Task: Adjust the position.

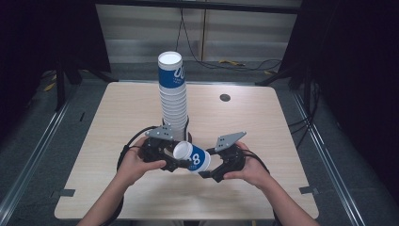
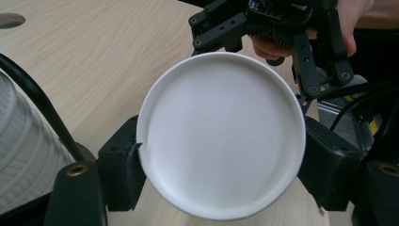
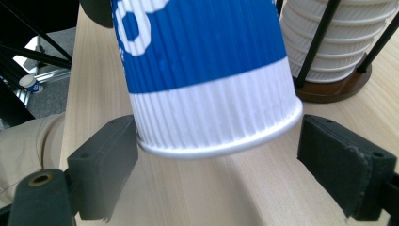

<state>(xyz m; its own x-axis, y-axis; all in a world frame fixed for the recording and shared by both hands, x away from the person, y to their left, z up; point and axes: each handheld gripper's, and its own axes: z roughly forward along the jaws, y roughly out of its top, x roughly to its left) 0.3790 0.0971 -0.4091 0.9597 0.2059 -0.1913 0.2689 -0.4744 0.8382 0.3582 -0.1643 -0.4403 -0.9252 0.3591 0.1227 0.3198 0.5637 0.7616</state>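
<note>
1. The left claw point(image 1: 175, 162) is clamped on the rim end of a blue-and-white paper cup point(image 1: 192, 157), held sideways above the near middle of the desk point(image 1: 263, 122).
2. The right claw point(image 1: 205, 173) sits around the cup's base, its jaws wide, the right pad apart from it.
3. A tall stack of cups point(image 1: 172, 94) stands just beyond.

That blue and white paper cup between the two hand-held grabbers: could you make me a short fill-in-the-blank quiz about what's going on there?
1. The left gripper is clamped on the cup's ____ end.
2. The right gripper's jaws stand ____ around the cup's base.
3. Behind the hands, the stack of cups rests on a ____ stand.

Missing words: rim; open; wooden
</note>
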